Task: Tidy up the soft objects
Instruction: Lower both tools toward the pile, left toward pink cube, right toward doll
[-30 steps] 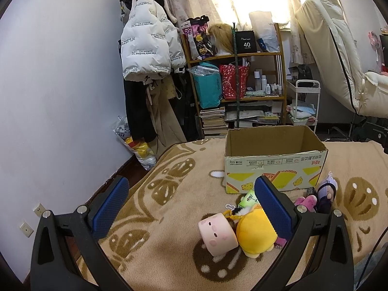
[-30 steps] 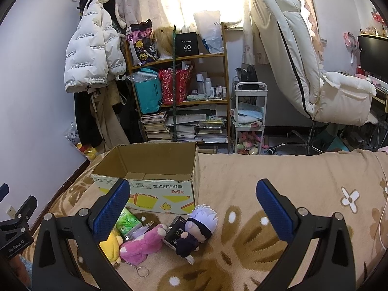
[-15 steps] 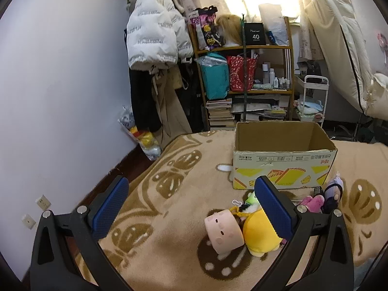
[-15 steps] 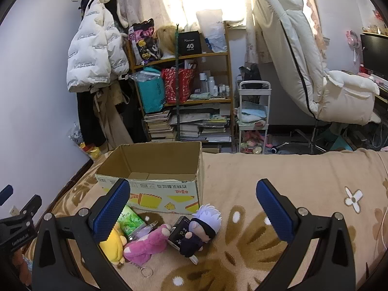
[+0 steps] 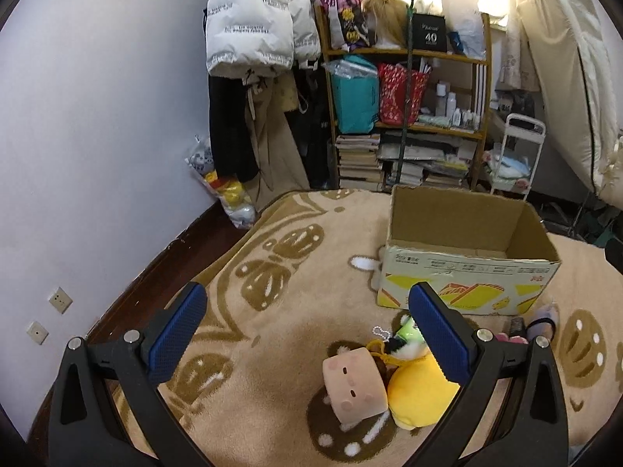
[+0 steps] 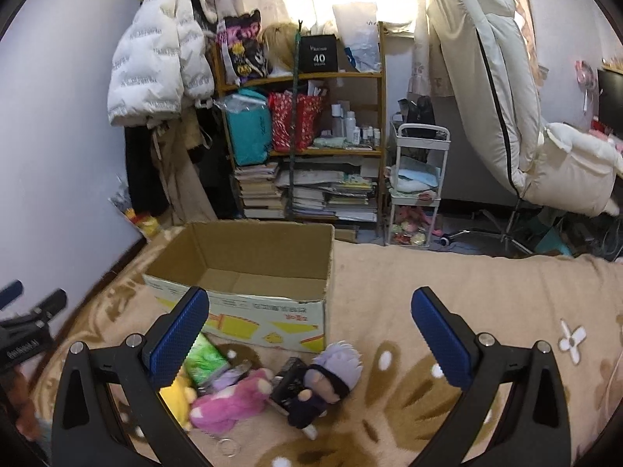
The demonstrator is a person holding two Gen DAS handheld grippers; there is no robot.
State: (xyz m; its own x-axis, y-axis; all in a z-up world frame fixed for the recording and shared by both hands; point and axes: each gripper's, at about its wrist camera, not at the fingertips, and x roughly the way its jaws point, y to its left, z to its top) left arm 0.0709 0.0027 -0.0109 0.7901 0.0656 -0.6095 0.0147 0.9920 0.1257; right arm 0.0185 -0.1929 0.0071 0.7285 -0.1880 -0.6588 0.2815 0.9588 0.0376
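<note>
An open cardboard box (image 5: pixel 463 268) (image 6: pixel 249 311) stands on the patterned blanket. In front of it lie soft toys: a pink cube plush (image 5: pixel 352 383), a yellow plush (image 5: pixel 418 389) (image 6: pixel 177 399), a green packet (image 6: pixel 204 358), a pink plush (image 6: pixel 229 401) and a white-haired doll (image 6: pixel 325 377). My left gripper (image 5: pixel 311 334) hangs open above the blanket, the pink cube just right of its middle. My right gripper (image 6: pixel 311 334) is open above the doll. Neither holds anything.
A crowded bookshelf (image 6: pixel 307 148), hanging coats (image 5: pixel 249 35) and a white rolling cart (image 6: pixel 416 186) stand behind the bed. A cream recliner chair (image 6: pixel 518 124) is at the right. The bed's left edge drops to the wall (image 5: pixel 78 155).
Both grippers have moved forward and tilted down, so the toys and box look closer. The box's inside floor now shows in the right wrist view. Both stay open.
</note>
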